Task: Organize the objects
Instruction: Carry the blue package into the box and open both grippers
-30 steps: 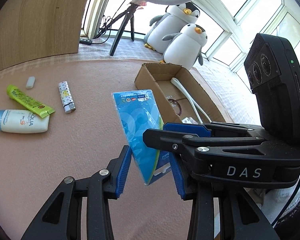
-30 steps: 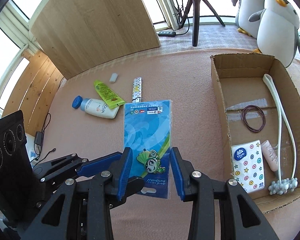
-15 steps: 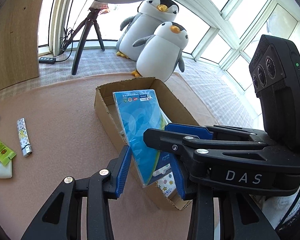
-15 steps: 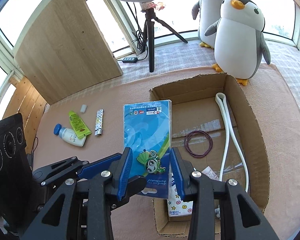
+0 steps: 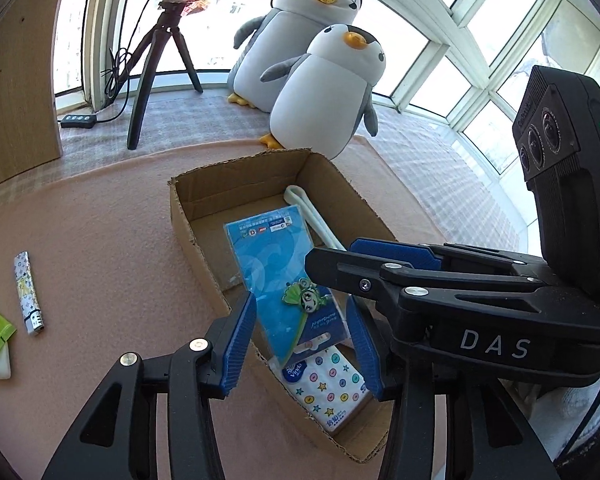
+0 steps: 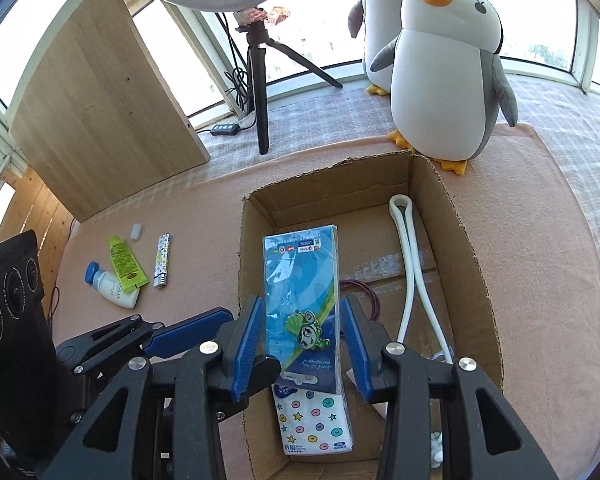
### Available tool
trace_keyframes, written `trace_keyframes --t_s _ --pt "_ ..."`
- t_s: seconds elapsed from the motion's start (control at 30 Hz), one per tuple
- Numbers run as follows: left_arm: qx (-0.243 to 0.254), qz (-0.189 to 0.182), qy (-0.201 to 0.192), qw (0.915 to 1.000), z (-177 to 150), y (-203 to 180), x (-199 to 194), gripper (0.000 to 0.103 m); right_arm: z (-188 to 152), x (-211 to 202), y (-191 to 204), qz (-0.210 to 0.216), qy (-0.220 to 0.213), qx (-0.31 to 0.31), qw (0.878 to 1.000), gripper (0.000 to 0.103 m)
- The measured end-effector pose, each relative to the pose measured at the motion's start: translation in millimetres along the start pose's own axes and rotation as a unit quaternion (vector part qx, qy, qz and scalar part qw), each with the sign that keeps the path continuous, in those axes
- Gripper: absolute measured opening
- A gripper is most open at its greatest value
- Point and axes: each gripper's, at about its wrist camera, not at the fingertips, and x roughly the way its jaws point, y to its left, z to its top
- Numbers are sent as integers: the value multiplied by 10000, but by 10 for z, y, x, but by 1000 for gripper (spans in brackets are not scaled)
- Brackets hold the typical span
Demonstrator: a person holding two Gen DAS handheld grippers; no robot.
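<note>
Your left hand-held gripper (image 5: 302, 336) and your right hand-held gripper (image 6: 304, 342) both sit over the cardboard box (image 6: 470, 248), one close beside the other. In both wrist views the blue pads stand apart on either side of the blue packet (image 6: 300, 300), with a gap visible on each side. Treat both grippers as released; neither one clamps the packet.

The blue packet lies inside the box, along its left half. Its lower end overlaps the white tissue pack (image 6: 316, 420) printed with coloured stars and dots, which lies at the near end of the box. A white looped cord (image 6: 410, 272) runs lengthwise on the right side of the box floor. A dark red hair tie (image 6: 370, 300) shows partly between the packet and the cord.

On the pink surface (image 6: 204, 216) left of the box lie a white bottle with a blue cap (image 6: 110, 286), a green tube (image 6: 126, 260) overlapping it, a patterned lighter (image 6: 162, 260) and a small white cap (image 6: 136, 232).
</note>
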Motion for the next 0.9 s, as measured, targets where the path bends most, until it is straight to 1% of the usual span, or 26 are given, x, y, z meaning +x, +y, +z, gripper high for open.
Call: trace_keyframes --t_s 0.27,0.37,0.43,0.53,0.67,0.73,0.8,0.9 --pt "12 63 -75 10000 -30 140 -133 51 -43 -14 -21 51 -14 166 9998 47" --pt "18 65 -90 9999 -68 196 -214 51 -82 -41 34 68 -40 187 9998 50" --pt "3 74 -99 9999 -101 247 -276 51 -125 -59 77 127 -58 211 9997 56" --pt "-46 104 -126 9999 -157 349 -389 51 -196 -75 164 171 -49 231 9996 57" --pt "-114 224 -163 9996 -255 518 -573 52 -292 -103 299 132 -70 250 9996 58" --pt "-169 304 -177 9992 -318 628 -672 55 -341 -138 372 107 -115 247 9996 59" --pt "-201 411 -187 9988 -387 758 -772 57 -386 -184 444 56 -189 232 9995 59" --pt "-346 580 -182 9975 -486 1025 -927 58 -469 -238 530 -31 -279 212 9994 62"
